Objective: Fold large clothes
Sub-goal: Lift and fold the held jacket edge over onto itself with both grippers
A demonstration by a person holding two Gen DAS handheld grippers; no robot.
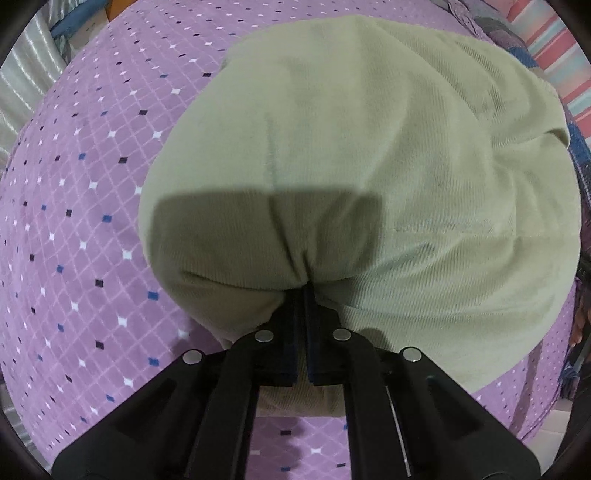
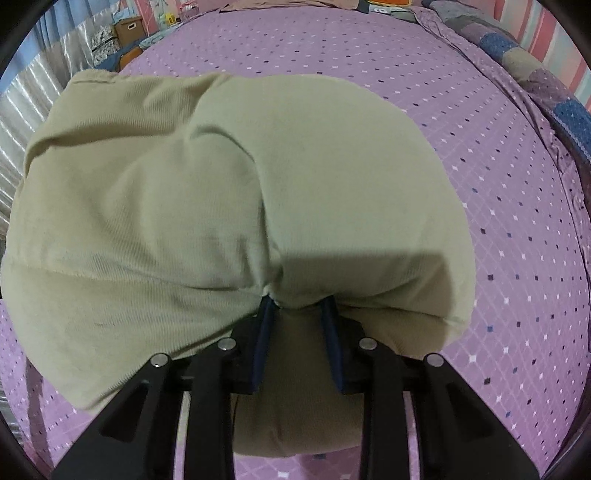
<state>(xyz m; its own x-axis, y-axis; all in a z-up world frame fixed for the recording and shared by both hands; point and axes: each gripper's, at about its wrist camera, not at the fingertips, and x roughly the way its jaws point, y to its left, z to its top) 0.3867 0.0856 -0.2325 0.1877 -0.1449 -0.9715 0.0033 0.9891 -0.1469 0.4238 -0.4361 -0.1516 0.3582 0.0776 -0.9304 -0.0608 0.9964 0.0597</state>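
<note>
My left jaws [image 1: 305, 295] are pressed together on the edge of the pale green garment [image 1: 354, 155], my right jaws [image 2: 297, 308] pinch a thicker bunch; it drapes over the purple diamond-patterned bed [image 2: 480, 155], patchwork blanket [image 2: 524, 62] and cardboard box [image 2: 129, 27] beyond.

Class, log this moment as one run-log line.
left gripper: shut on garment | right gripper: shut on garment | beige corduroy garment: lying on purple bedspread
</note>
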